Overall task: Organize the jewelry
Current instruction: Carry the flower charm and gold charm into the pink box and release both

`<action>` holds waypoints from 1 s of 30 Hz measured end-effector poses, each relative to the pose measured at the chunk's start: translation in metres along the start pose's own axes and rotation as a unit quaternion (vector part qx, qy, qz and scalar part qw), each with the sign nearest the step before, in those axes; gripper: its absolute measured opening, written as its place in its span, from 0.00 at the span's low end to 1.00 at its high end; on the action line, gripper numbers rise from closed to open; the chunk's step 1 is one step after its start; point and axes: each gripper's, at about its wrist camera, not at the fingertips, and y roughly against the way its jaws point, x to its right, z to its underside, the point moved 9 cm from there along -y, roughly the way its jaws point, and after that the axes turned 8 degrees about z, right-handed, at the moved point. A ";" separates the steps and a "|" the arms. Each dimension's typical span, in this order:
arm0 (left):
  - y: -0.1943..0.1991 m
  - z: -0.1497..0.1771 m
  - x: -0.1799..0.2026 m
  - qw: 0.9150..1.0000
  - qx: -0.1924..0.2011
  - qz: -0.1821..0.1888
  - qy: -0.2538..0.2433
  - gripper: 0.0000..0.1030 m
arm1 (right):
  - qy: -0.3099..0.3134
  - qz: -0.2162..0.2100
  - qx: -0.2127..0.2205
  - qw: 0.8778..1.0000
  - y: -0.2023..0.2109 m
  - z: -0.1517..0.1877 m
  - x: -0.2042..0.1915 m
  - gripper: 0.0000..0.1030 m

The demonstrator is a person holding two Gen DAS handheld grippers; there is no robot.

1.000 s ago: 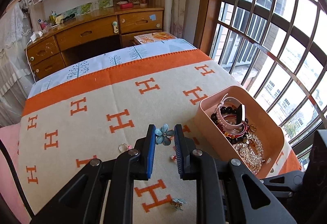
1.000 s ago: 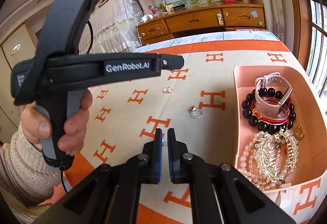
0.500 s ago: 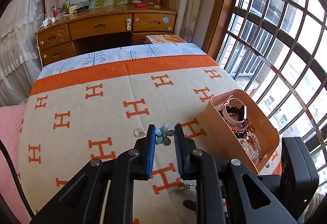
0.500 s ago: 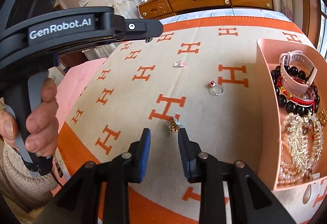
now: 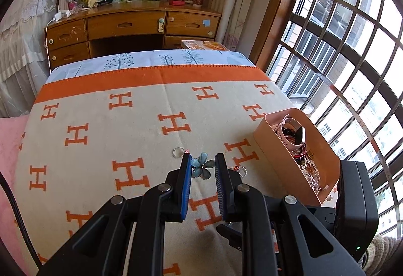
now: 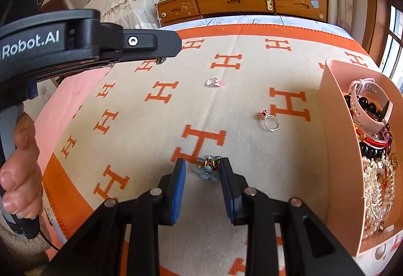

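My left gripper [image 5: 202, 165] is shut on a blue flower clip [image 5: 202, 168] and holds it above the blanket. My right gripper [image 6: 203, 167] is open, its jaws on either side of a second blue flower clip [image 6: 207, 170] that lies on the blanket. A ring with a pink stone [image 6: 213, 82] and a ring with a red stone [image 6: 269, 119] lie further out; both also show in the left wrist view, pink [image 5: 179, 152] and red [image 5: 240, 170]. A pink box [image 6: 335, 140] at the right holds a watch, bead bracelets and pearls.
The beige blanket with orange H marks [image 5: 100, 140] covers the bed. A wooden desk [image 5: 131, 24] stands beyond its far end and a barred window [image 5: 340, 62] is at the right. The left gripper's body [image 6: 83, 41] crosses the upper left of the right wrist view.
My right gripper has opened and come down around the flower clip on the blanket. My left gripper has risen and swung with its flower clip still held.
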 end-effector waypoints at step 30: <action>-0.066 -0.015 0.140 0.990 -0.059 0.055 -0.118 0.16 | -0.151 0.089 0.121 0.977 0.118 -0.002 0.184 0.18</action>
